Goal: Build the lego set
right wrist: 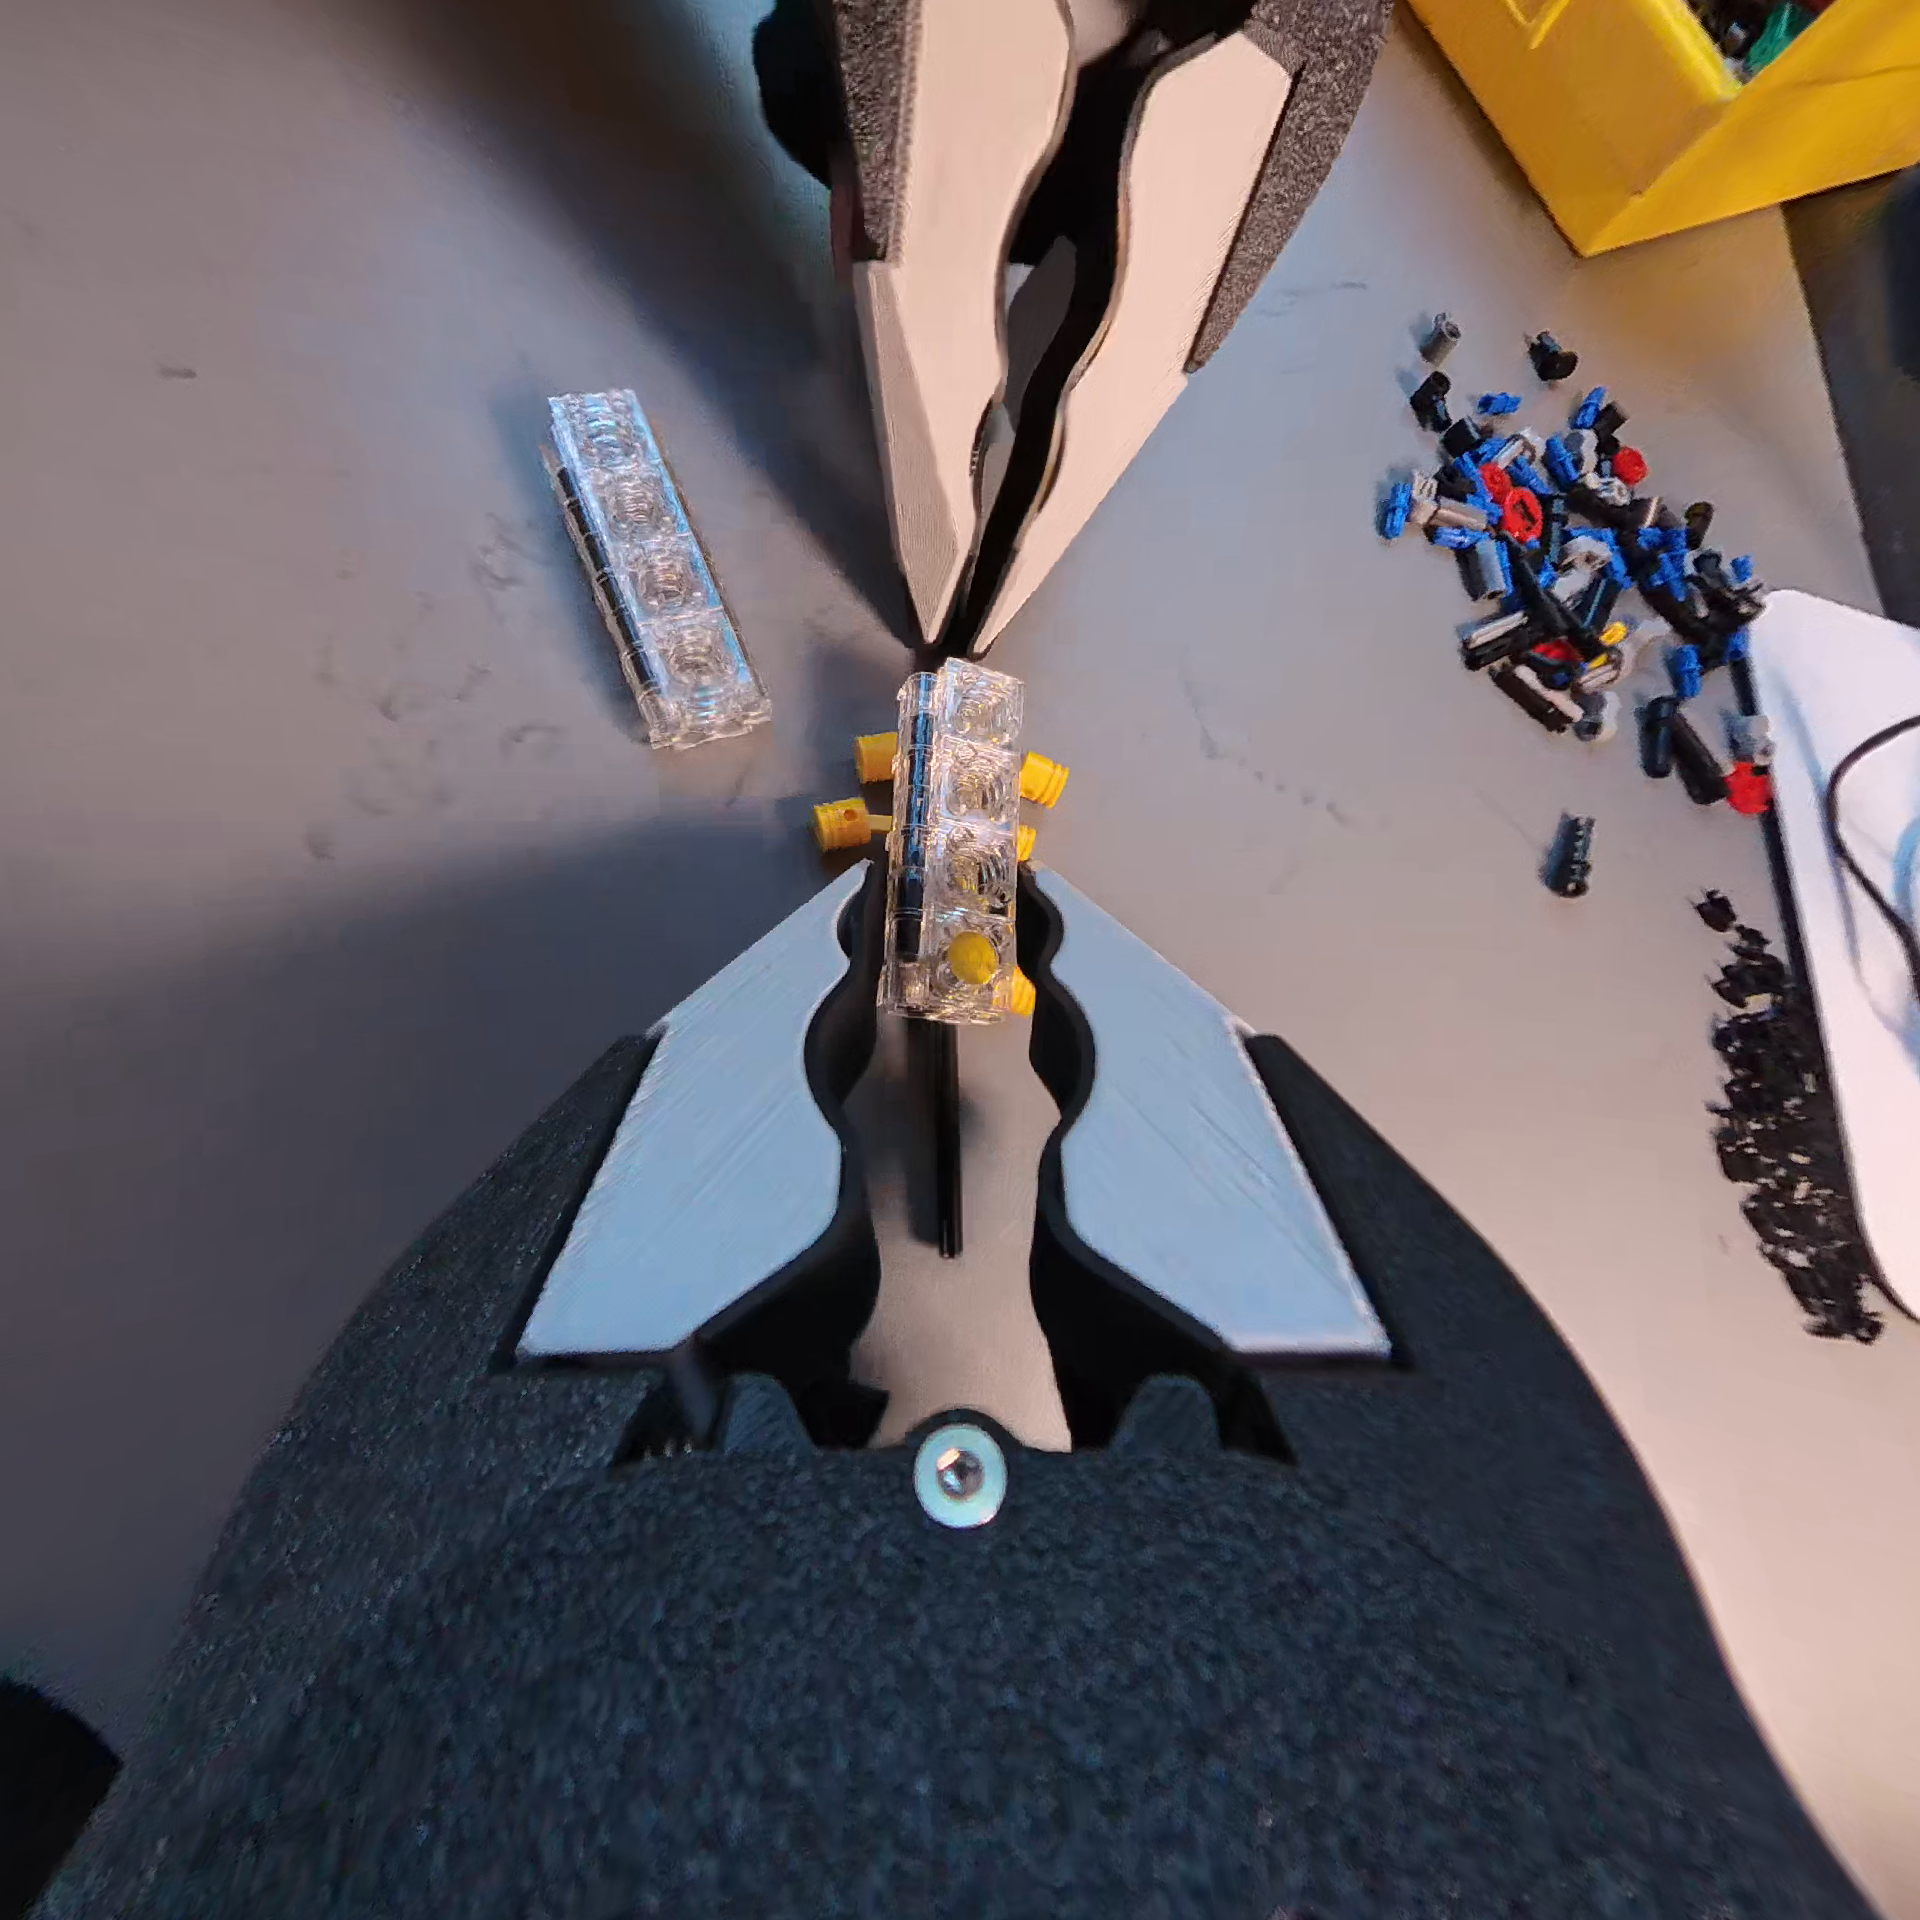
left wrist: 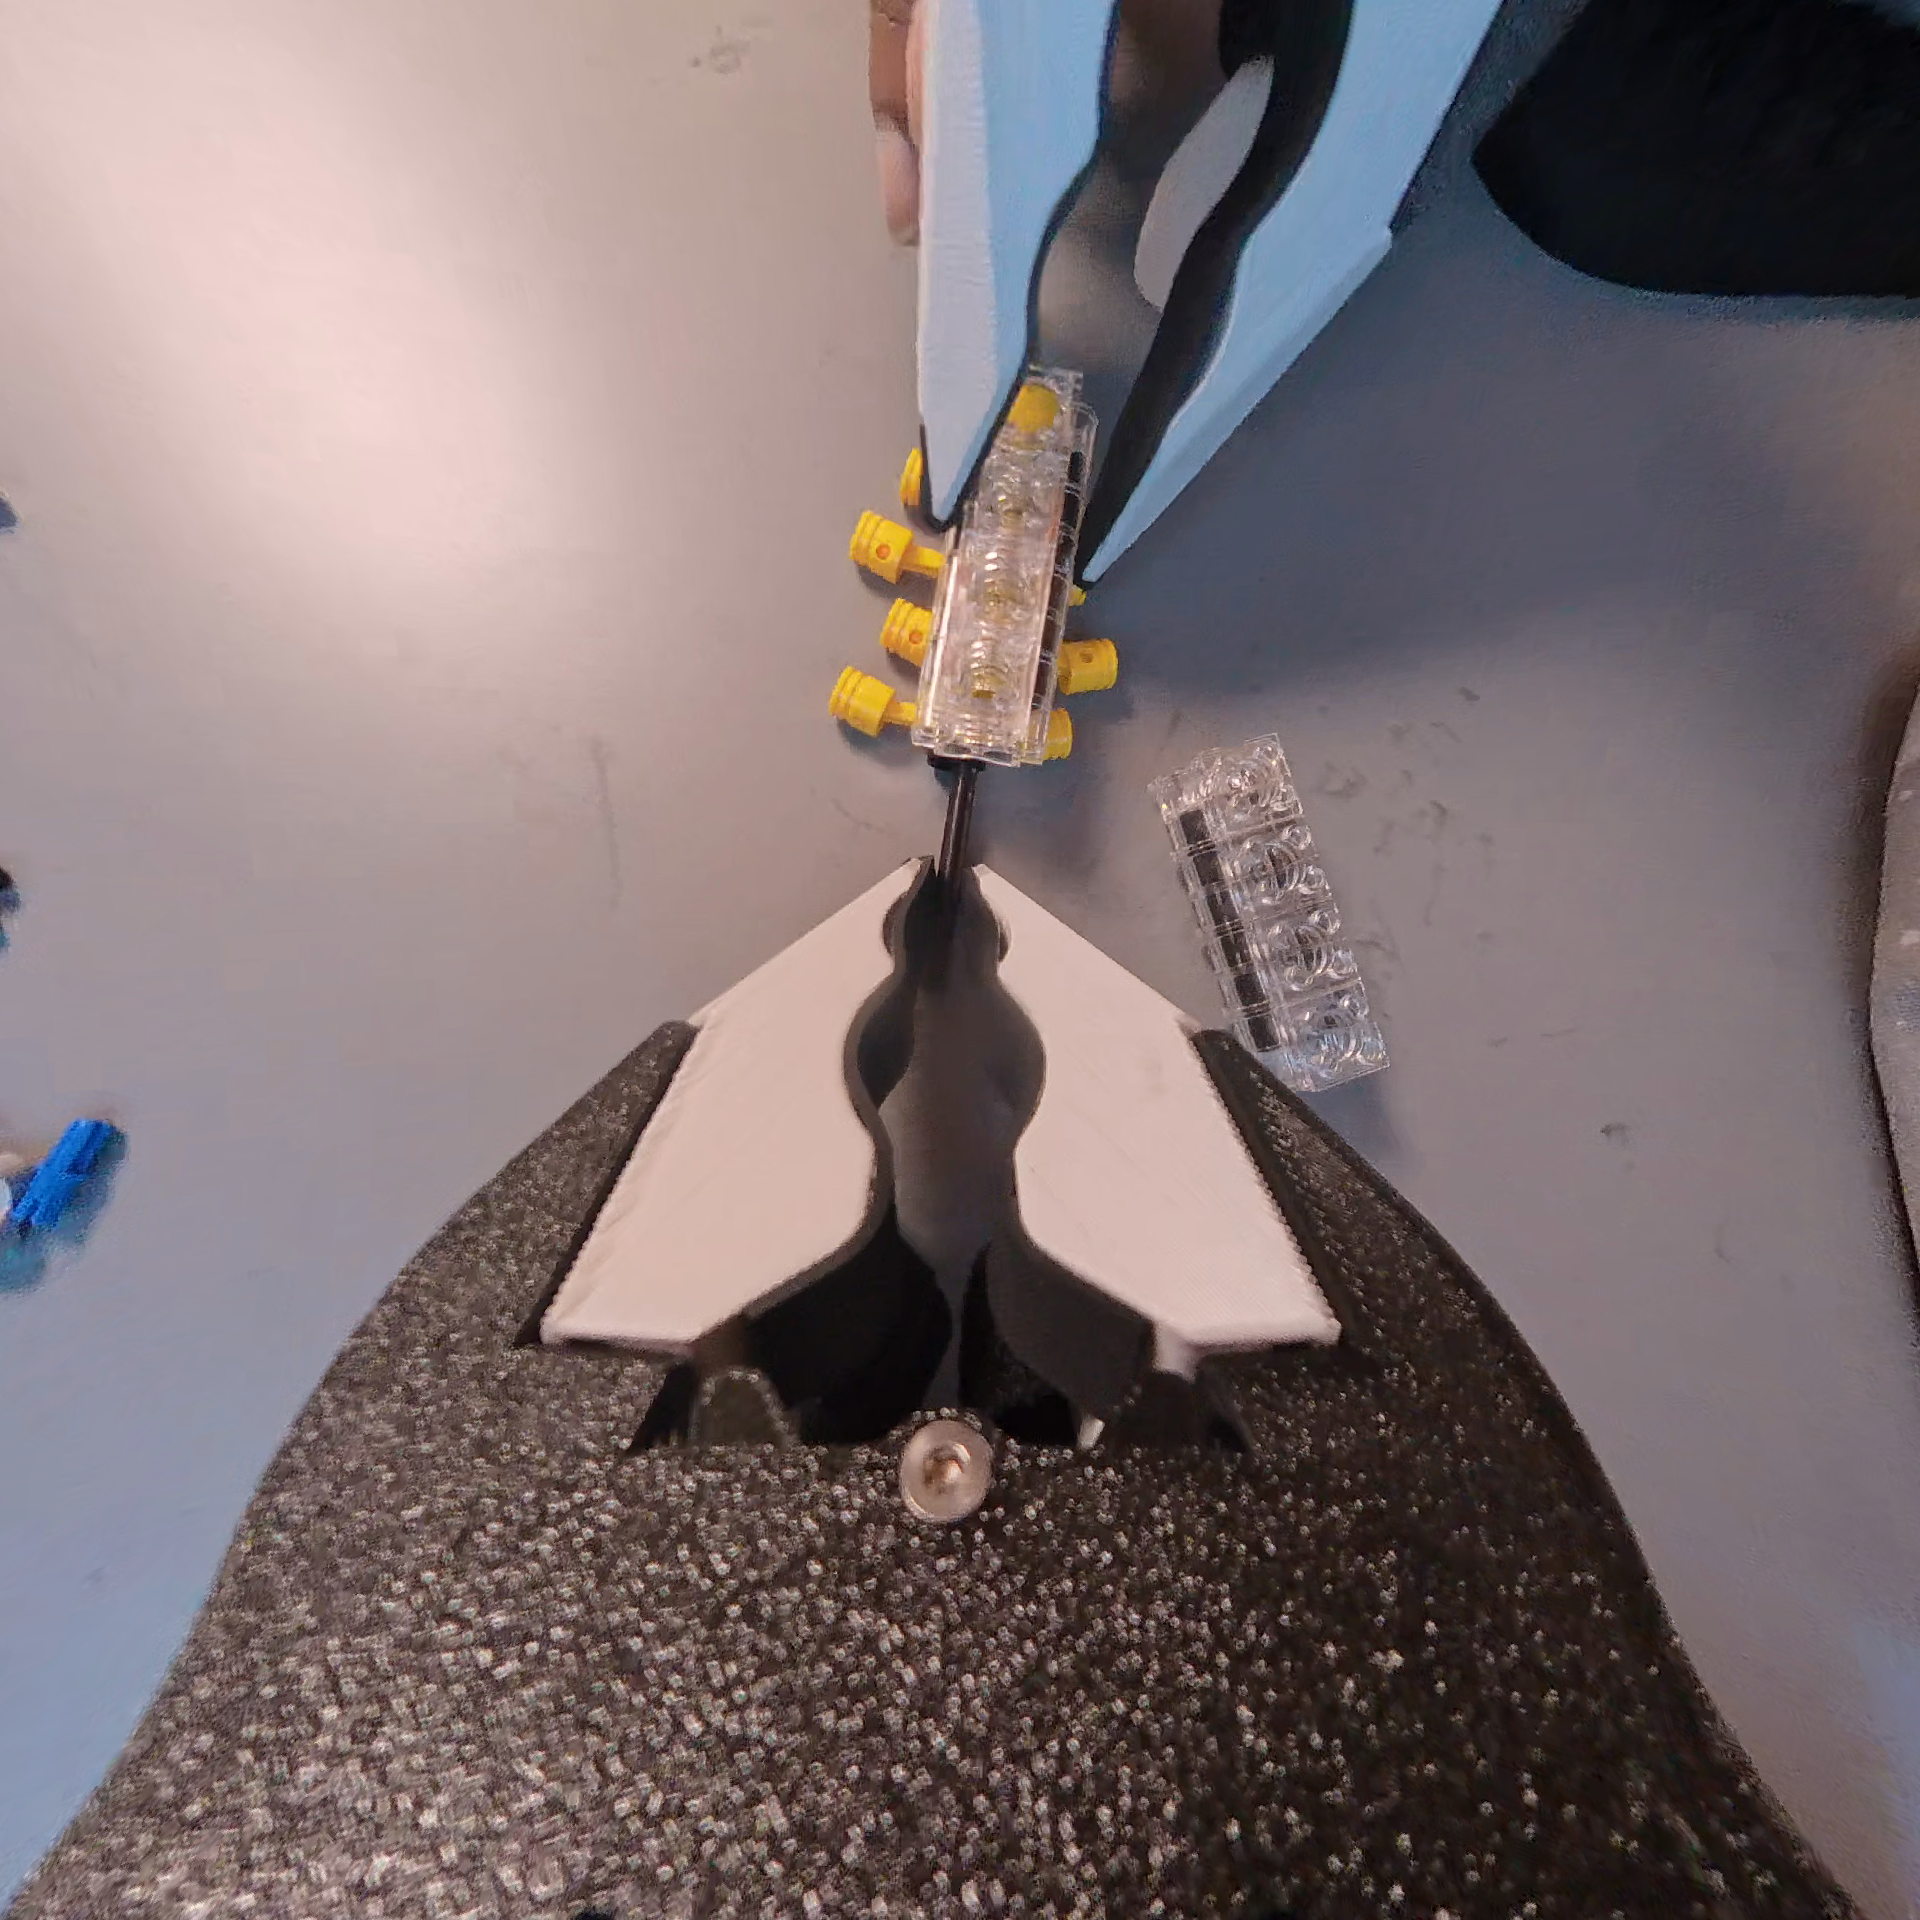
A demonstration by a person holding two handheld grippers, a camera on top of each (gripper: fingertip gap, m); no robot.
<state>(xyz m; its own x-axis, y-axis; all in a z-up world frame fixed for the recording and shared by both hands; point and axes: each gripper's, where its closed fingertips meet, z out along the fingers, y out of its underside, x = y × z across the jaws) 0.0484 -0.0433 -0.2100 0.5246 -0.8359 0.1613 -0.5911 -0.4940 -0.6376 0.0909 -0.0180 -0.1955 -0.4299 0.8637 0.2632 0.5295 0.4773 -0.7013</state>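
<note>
1. Tabletop (left wrist: 364,468), grey and scuffed, fills both views and carries everything.
2. Yellow bin (right wrist: 1704,135) sits at the far right corner in the right wrist view, with small parts inside.
3. White sheet (right wrist: 1860,831) lies at the right edge of that view, a thin dark cord across it.
4. Right gripper (right wrist: 945,873) reaches in from the near side of its own view; its jaws stand partly apart, closed onto the sides of the clear block (right wrist: 954,842). In the left wrist view it comes down from the far side.
5. Left gripper (left wrist: 951,868) has its tips pinched nearly together on the black rod (left wrist: 956,816) that sticks out of the block's near end.
6. Heap of loose pieces (right wrist: 1579,582), blue, black, grey and red, lies on the right of the right wrist view, with a strip of small black bits (right wrist: 1787,1132) nearer.
7. Clear block, held between the two grippers at the middle of the table, has yellow pistons (left wrist: 883,545) poking out on both sides and the rod running through it.
8. Second clear block (left wrist: 1268,914) lies flat on the table just to the right of the left gripper's tips, touching neither gripper.
9. Blue piece (left wrist: 68,1174) lies blurred at the left edge.
</note>
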